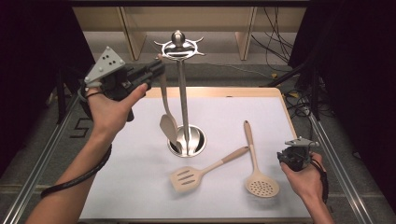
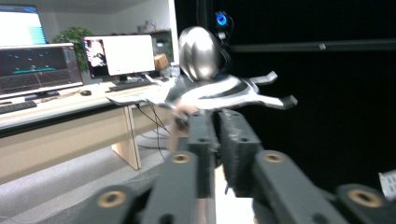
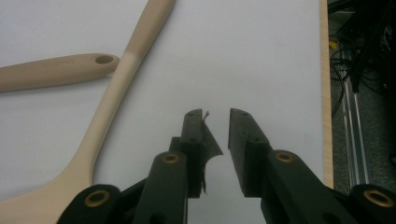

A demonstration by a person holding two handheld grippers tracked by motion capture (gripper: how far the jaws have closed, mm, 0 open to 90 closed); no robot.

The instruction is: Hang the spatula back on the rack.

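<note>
A chrome utensil stand (image 1: 183,93) with a ball top (image 2: 198,51) and hooked arms rises from a round base on the white mat. A beige spoon (image 1: 166,114) hangs from one hook. My left gripper (image 1: 158,69) is raised to that hook, next to the top of the spoon's handle (image 2: 180,123). Its jaws (image 2: 215,119) stand slightly apart and nothing is pressed between them. A beige slotted turner (image 1: 187,177) and a beige skimmer (image 1: 261,185) lie on the mat. At the mat's right edge my right gripper (image 1: 293,156) is open and empty (image 3: 217,116), to the right of the skimmer handle (image 3: 116,93).
The white mat (image 1: 140,186) lies on a wood-edged table (image 3: 326,93) with metal rails on both sides. Cables run over the floor at the back right. Beyond the stand, desks with monitors (image 2: 119,56) show in the left gripper view.
</note>
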